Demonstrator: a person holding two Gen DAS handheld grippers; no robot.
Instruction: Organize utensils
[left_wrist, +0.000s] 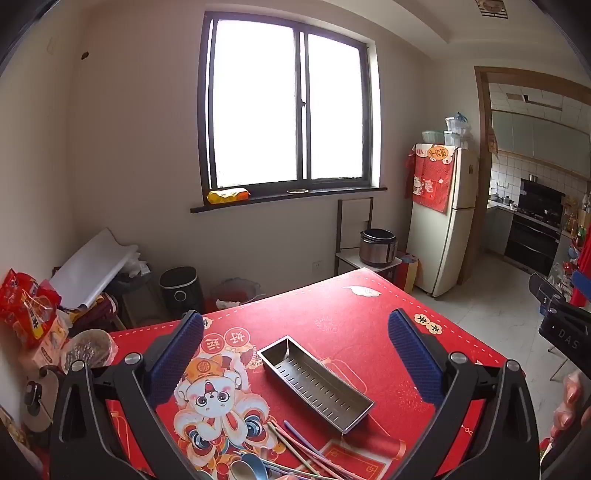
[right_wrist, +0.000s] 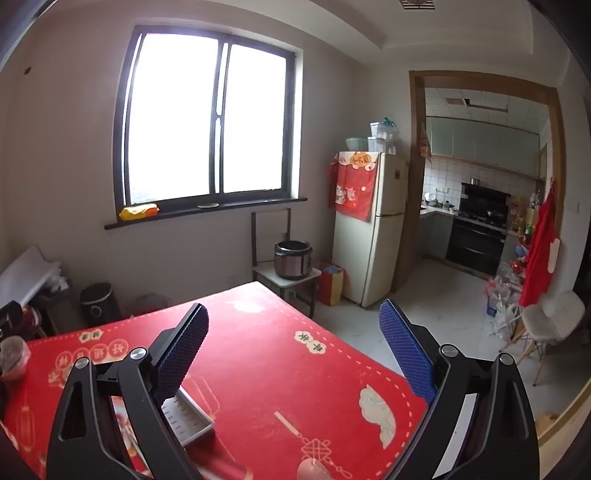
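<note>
A long perforated steel tray lies slantwise on the red tablecloth. A loose heap of pastel chopsticks and spoons lies in front of it at the near edge. My left gripper hovers above the tray, open, with nothing between its blue pads. In the right wrist view the tray shows partly behind the left finger. My right gripper is open over bare tablecloth, with nothing held. The right gripper's body shows at the far right of the left wrist view.
Snack bags and a foil-covered bowl crowd the table's left side. Beyond the table stand a fridge, a rice cooker on a small stand, and a black bin. A white chair stands on the right.
</note>
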